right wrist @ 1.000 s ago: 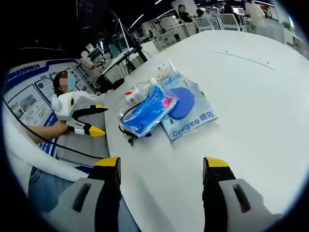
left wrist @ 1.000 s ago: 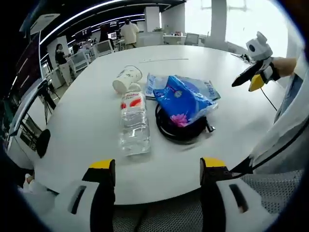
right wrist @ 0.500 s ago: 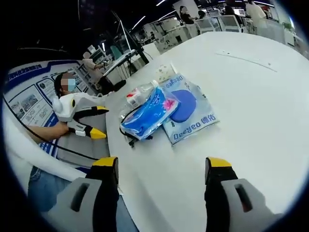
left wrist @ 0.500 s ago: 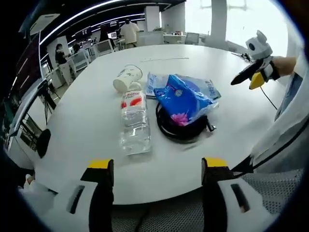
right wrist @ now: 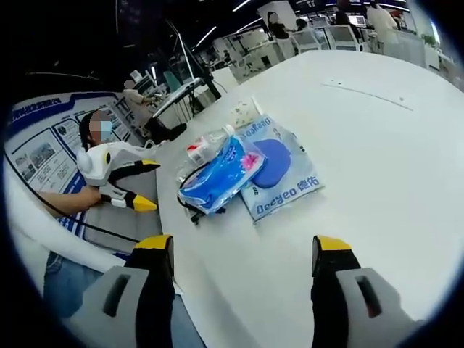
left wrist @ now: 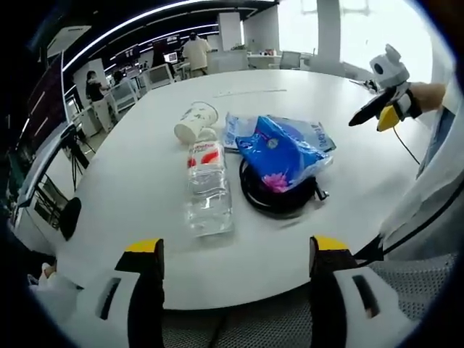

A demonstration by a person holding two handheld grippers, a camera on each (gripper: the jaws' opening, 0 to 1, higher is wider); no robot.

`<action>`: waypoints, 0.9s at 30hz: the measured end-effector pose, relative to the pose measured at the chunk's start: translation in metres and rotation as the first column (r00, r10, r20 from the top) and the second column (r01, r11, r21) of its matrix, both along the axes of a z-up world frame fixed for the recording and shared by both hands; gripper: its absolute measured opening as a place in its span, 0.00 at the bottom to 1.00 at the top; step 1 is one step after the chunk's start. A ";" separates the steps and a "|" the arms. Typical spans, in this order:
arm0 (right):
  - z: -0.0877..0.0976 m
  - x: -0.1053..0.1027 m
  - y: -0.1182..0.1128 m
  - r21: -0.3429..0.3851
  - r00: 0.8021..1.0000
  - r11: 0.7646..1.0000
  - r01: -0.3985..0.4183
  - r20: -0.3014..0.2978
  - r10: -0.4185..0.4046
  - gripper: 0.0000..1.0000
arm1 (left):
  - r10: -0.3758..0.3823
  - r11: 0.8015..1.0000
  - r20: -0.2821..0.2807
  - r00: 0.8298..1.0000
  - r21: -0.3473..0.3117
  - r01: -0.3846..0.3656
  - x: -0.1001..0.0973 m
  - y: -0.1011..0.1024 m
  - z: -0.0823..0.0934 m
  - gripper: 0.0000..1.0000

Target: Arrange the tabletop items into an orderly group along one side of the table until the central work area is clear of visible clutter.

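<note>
Over the last second I have only drifted my spread, empty left tool [left wrist: 230, 250] and right tool [right wrist: 243, 246] slightly. The clear plastic water bottle [left wrist: 208, 187], white paper cup [left wrist: 194, 121], blue plastic bag [left wrist: 279, 150] and black coiled cable [left wrist: 279, 196] lie untouched ahead of the left tool near the white round bench's [left wrist: 130, 174] close edge. Nothing is arranged yet, I judge.

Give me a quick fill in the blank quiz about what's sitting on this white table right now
1. The clear water bottle is lying on its ____.
2. The paper cup lies beyond the bottle's ____ end.
3. The blue bag rests on top of a coiled ____ cable.
4. Both grippers, left gripper and right gripper, have their jaws ____.

Missing words: side; cap; black; open
</note>
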State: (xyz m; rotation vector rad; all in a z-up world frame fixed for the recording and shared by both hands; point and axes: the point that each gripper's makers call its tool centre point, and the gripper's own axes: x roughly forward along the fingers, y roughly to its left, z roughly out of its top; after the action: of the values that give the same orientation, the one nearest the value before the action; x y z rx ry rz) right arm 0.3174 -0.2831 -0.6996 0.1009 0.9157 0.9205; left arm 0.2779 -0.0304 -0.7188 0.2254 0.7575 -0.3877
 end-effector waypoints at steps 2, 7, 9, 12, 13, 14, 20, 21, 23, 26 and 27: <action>0.001 0.000 0.000 -0.001 1.000 1.000 0.001 0.002 -0.001 0.77 | 0.003 1.000 0.004 1.000 -0.006 -0.003 0.000 0.000 0.001 0.84; 0.003 0.000 0.000 0.005 1.000 1.000 0.008 0.003 -0.008 0.77 | 0.033 0.999 0.014 0.999 -0.022 -0.032 0.003 0.004 0.004 0.84; 0.004 0.001 0.000 0.008 1.000 1.000 0.009 0.006 -0.009 0.77 | 0.030 0.999 0.008 1.000 -0.021 -0.030 0.002 0.003 0.003 0.84; 0.007 0.003 0.001 0.017 1.000 1.000 0.016 0.012 -0.016 0.76 | 0.032 0.999 0.002 0.999 -0.027 -0.032 0.002 0.003 0.003 0.84; 0.007 0.003 0.000 0.019 1.000 1.000 0.020 0.012 -0.020 0.76 | 0.038 0.999 0.004 0.999 -0.029 -0.038 0.002 0.004 0.003 0.83; 0.007 0.004 -0.002 0.020 1.000 0.999 0.024 0.013 -0.024 0.76 | 0.043 0.999 0.005 0.999 -0.029 -0.043 0.003 0.005 0.004 0.83; 0.008 0.010 -0.014 0.042 0.997 0.996 0.078 0.009 -0.079 0.75 | 0.045 0.999 -0.025 0.999 -0.026 -0.046 0.001 0.004 -0.001 0.83; 0.009 0.011 -0.016 0.046 0.996 0.995 0.086 0.009 -0.087 0.75 | 0.041 0.999 -0.033 0.999 -0.025 -0.042 0.000 0.003 -0.002 0.83; 0.009 0.012 -0.021 0.053 0.995 0.993 0.103 0.005 -0.104 0.75 | 0.037 0.999 -0.037 0.999 -0.021 -0.038 -0.001 0.004 -0.003 0.82; 0.009 0.014 -0.026 0.066 0.992 0.990 0.125 -0.002 -0.125 0.75 | 0.034 0.999 -0.057 0.998 -0.004 -0.035 -0.002 0.007 -0.008 0.81; 0.008 0.014 -0.027 0.071 0.991 0.989 0.132 -0.006 -0.131 0.75 | 0.033 0.999 -0.059 0.998 -0.005 -0.033 -0.002 0.007 -0.008 0.80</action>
State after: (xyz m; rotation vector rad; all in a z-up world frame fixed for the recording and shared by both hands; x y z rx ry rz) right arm 0.3314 -0.3103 -0.6912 0.2201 0.8671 0.8303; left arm 0.2759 -0.0234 -0.7269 0.1964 0.8168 -0.3662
